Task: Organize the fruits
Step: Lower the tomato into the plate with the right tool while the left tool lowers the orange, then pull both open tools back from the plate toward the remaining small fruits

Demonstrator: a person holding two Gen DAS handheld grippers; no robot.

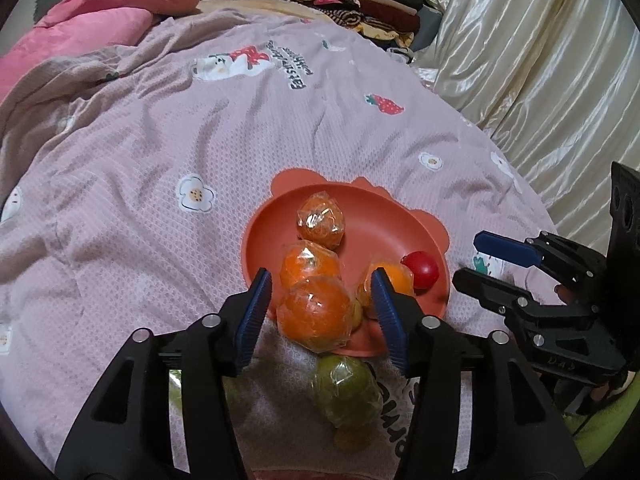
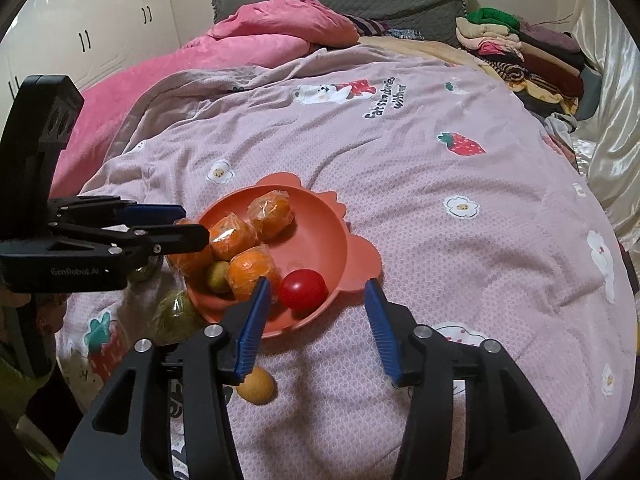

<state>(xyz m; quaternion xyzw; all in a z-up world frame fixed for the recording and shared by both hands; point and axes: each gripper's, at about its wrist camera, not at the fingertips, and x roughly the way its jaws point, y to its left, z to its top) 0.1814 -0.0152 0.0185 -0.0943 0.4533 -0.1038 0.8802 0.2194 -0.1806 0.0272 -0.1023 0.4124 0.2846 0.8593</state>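
Observation:
An orange-red plate [image 1: 400, 216] [image 2: 320, 232] lies on the pink bedspread and holds several plastic-wrapped oranges, a red tomato [image 1: 421, 270] [image 2: 303, 290] and a small green fruit [image 2: 218, 276]. My left gripper [image 1: 322, 310] [image 2: 194, 224] stands open around the nearest wrapped orange [image 1: 316, 312] at the plate's near rim, and its pads do not touch the orange. My right gripper [image 2: 316, 320] [image 1: 468, 259] is open just short of the tomato, with nothing between its fingers. A wrapped green fruit [image 1: 346, 392] [image 2: 176, 316] and a small yellow fruit [image 2: 256, 386] lie on the bedspread outside the plate.
A pink duvet [image 2: 256, 48] is bunched at the head of the bed. Folded clothes [image 2: 520, 52] are stacked at the far right. A cream satin curtain [image 1: 540, 80] runs along the right side. White wardrobe doors [image 2: 80, 32] stand on the left.

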